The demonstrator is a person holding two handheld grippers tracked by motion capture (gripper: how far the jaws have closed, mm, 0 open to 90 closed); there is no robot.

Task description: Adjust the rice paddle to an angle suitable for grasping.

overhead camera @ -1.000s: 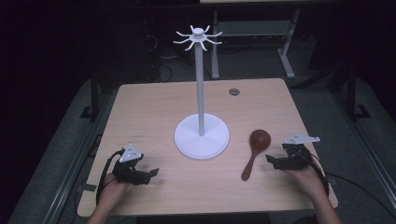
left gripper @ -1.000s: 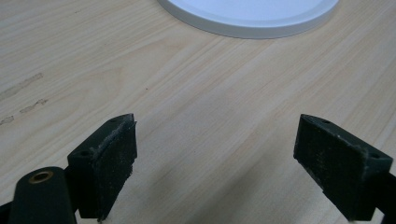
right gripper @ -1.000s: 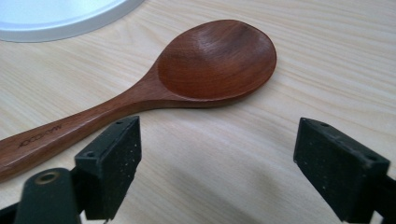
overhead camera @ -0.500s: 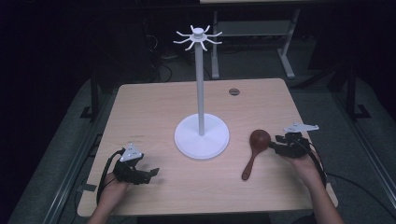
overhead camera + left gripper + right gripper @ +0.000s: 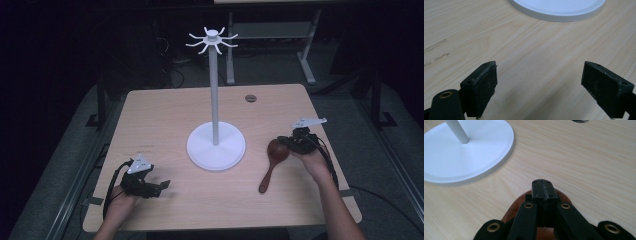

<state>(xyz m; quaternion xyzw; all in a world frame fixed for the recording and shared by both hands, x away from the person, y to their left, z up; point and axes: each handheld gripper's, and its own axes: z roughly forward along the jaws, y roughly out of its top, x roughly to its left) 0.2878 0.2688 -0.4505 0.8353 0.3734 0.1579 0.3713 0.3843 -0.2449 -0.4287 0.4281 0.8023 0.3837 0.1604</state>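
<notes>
On the table's right side we log a wooden spoon, bowl toward the white stand. Our right gripper sits over the bowl, jaws pressed together. Our left gripper rests near-left, jaws spread over bare wood.

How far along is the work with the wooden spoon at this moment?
Nothing looks finished: the wooden spoon lies flat on the table, and the white stand has bare hooks. In hand: the right gripper sits over the spoon's bowl, jaws together. The left gripper waits open. Gripping and lifting the spoon remain.
</notes>
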